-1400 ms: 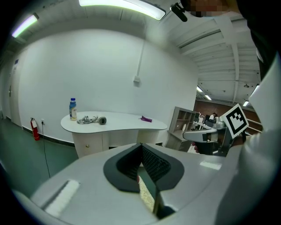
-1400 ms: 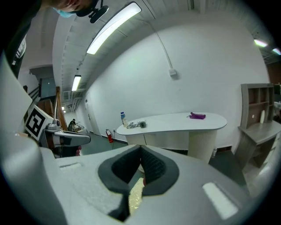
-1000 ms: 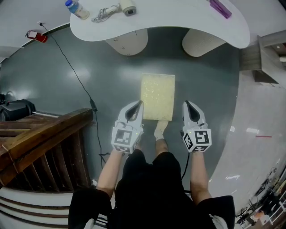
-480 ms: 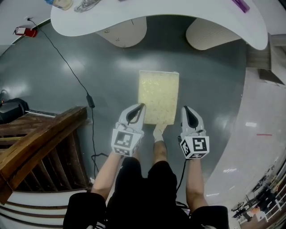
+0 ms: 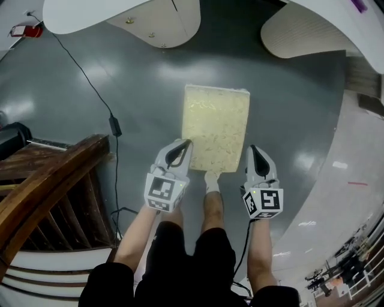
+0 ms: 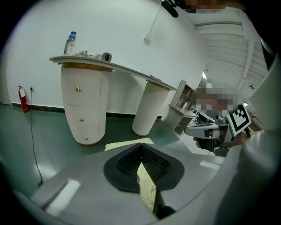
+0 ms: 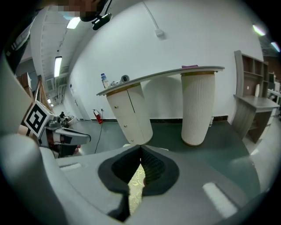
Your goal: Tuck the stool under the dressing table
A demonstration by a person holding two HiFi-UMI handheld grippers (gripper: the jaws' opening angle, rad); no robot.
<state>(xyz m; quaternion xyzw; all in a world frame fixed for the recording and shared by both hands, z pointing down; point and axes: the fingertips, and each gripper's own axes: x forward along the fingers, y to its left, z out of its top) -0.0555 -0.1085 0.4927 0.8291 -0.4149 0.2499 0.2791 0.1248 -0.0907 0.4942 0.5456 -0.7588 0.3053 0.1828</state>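
While the stool (image 5: 216, 127) stands on open floor between the left gripper (image 5: 186, 144) and right gripper (image 5: 252, 149), with the dressing table (image 5: 78, 15) well ahead of both, no tucking is done; both grippers are closed and empty; gripping and pushing are left.

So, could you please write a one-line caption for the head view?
Left gripper and right gripper, both shut, flank the near end of the yellow stool, not yet under the dressing table.

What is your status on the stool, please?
Left gripper and right gripper shut, empty, flanking stool. Stool short of dressing table, not yet under it. Cable lies left of path.
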